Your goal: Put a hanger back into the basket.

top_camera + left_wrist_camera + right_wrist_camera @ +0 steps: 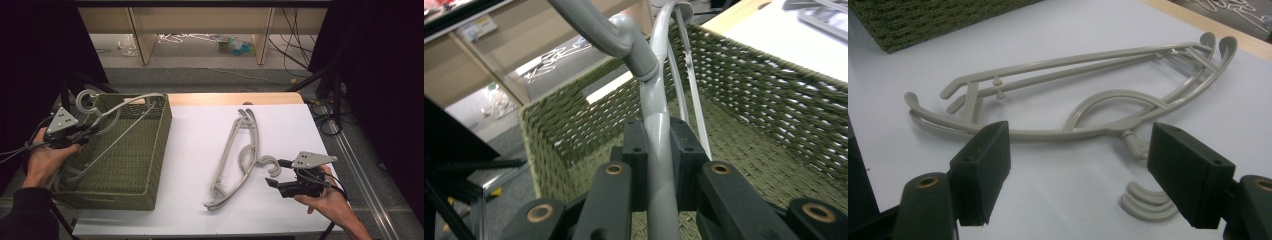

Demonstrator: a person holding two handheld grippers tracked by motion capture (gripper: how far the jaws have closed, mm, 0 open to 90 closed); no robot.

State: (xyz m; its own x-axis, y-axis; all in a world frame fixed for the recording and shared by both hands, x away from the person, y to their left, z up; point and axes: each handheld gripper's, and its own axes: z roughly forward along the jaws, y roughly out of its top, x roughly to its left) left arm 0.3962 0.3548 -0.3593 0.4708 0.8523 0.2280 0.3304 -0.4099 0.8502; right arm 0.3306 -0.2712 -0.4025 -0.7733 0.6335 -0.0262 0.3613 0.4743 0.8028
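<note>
A grey plastic hanger [125, 117] leans across the green woven basket [161, 142] at the table's left, its hook up by the basket's far left corner. My left gripper [90, 131] is shut on that hanger; in the left gripper view its pads [636, 155] squeeze the hanger's arm [658, 150] just below the hook, above the basket [774, 115]. Two stacked grey hangers [240, 150] lie flat on the white table top [195, 130], hooks toward my right gripper [276, 173]. That gripper [1083, 170] is open, low over the table just short of the hangers [1073, 100], with nothing between its jaws.
The basket takes up the table's left third. A strip of bare wood [235, 98] runs along the table's far edge. Beyond it stand wooden shelf legs [142, 37] with clutter on the floor. Cables [325, 115] trail off the right side.
</note>
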